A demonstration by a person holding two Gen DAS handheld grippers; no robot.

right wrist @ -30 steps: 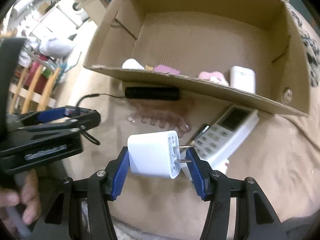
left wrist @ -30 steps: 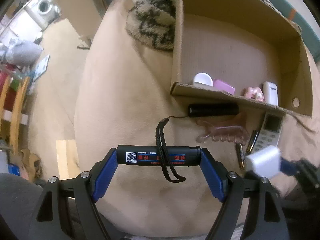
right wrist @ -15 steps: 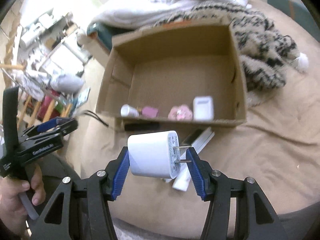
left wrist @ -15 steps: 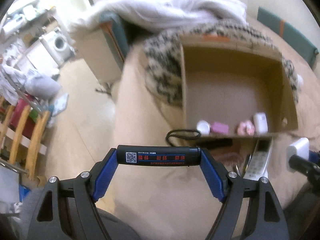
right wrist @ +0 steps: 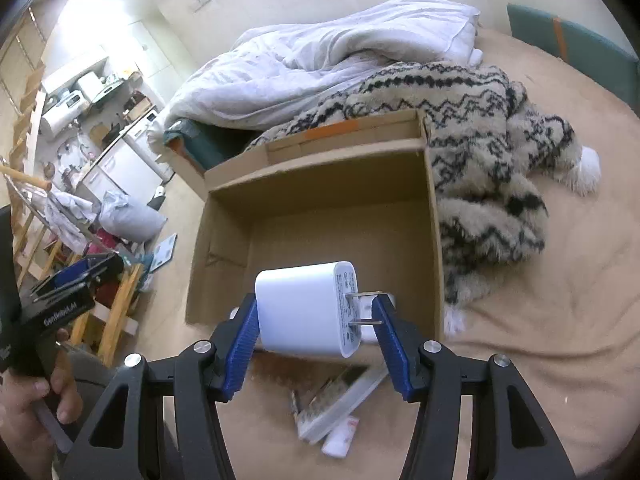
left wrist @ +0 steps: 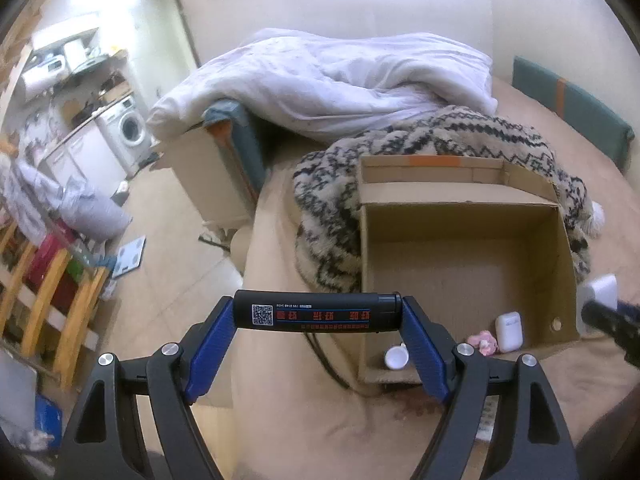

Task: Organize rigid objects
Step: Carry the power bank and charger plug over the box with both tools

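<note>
Left-view fingers: left gripper (left wrist: 318,316) clamped endwise on black cylinder (left wrist: 317,312), blue pads (left wrist: 210,350) against both ends; QR label facing camera.
Left-view cylinder place: level across the jaws, above tan bedspread (left wrist: 280,420), just at 9 o'clock of the box's near corner.
Left-view box: open cardboard box (left wrist: 464,216) at 2 o'clock of the cylinder, patterned blanket (left wrist: 328,216) against its 9 o'clock wall.
Left-view box contents: white earbud case (left wrist: 509,331), pink item (left wrist: 485,340), small white cap (left wrist: 397,358), all along the near wall.
Left-view edge: right gripper and its white load at 3 o'clock, partly cut off.
Right-view fingers: right gripper (right wrist: 314,322) clenched on white charger (right wrist: 306,312); prongs toward the 3 o'clock finger.
Right-view charger place: over the box's near rim (right wrist: 224,322).
Right-view below: remote control (right wrist: 340,404) on the bedspread at 6 o'clock, blurred.
Right-view edge: left gripper and hand (right wrist: 28,408) at 8 o'clock.
Right-view background: white duvet (right wrist: 320,64) at 12 o'clock.
</note>
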